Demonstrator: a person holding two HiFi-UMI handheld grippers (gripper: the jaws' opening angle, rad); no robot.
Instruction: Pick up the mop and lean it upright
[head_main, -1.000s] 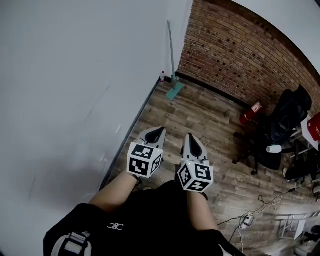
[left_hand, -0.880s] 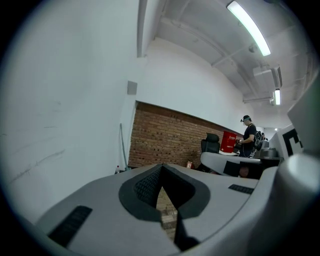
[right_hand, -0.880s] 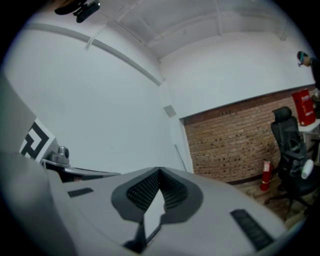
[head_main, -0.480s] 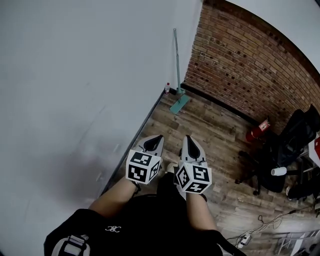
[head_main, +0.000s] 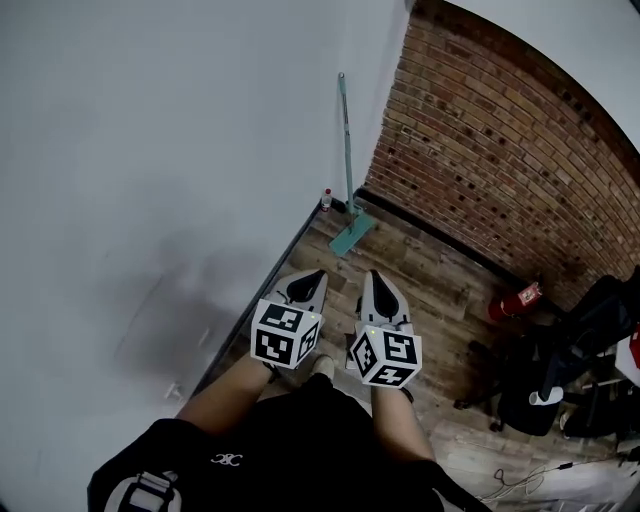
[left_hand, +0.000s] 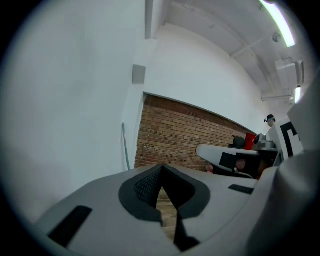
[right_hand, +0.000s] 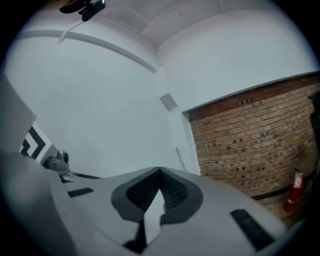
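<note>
So there's a big white wall (head_main: 150, 180) meeting a brick wall (head_main: 500, 150) over a wood plank floor (head_main: 430, 290). The teal mop (head_main: 346, 150) stands upright right in that corner, handle leaning on the white wall, head down on the floor. The left gripper (head_main: 315, 276) and right gripper (head_main: 375, 276) sit side by side well short of it, both with jaws pressed together on nothing. There's a red fire extinguisher (head_main: 513, 300) by the bricks and a tiny bottle (head_main: 326, 199) just beside the mop
</note>
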